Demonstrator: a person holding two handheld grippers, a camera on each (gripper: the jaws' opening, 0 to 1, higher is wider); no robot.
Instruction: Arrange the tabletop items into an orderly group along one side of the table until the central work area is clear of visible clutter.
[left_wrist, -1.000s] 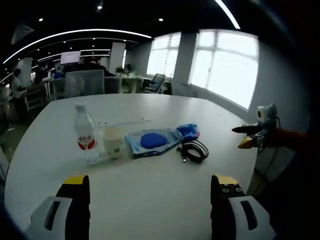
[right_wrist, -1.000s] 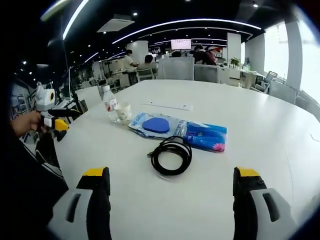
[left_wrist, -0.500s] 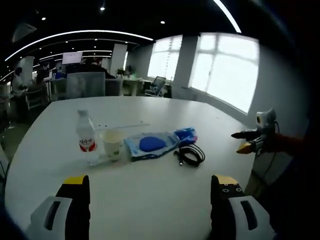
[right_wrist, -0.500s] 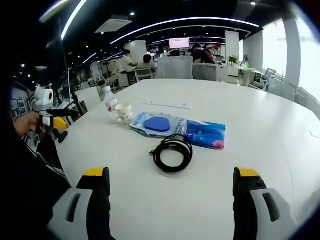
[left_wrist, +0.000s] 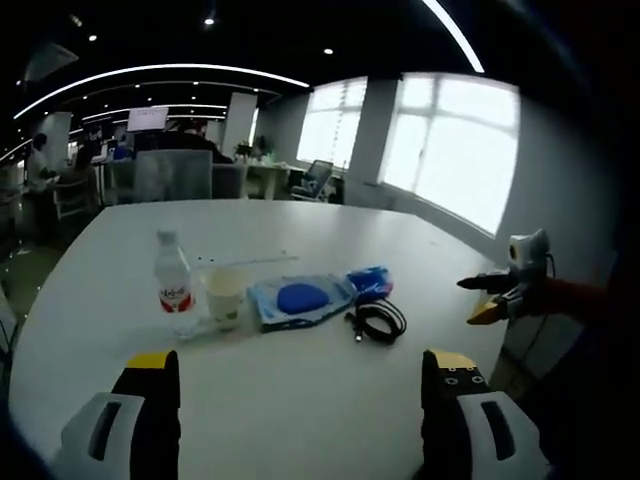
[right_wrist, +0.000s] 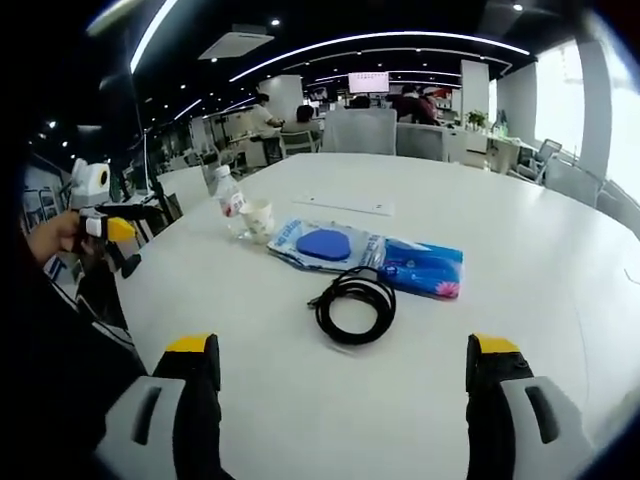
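Here the clutter sits mid-surface (right_wrist: 560, 300), in a row running left to right: a water bottle (left_wrist: 174, 283), a paper cup (left_wrist: 225, 297) just beside it, a clear pouch with a blue pad (left_wrist: 297, 299), a blue packet (left_wrist: 370, 283) touching the pouch, and a coiled black cable (right_wrist: 355, 306) nearer the viewer. The left gripper (left_wrist: 297, 380) and right gripper (right_wrist: 343, 362) both hang wide, empty, well short of the items. Likely risks: the upright bottle and light cup may topple if nudged sideways; the loose cable may snag and drag the packet; the slick pouch may slip.
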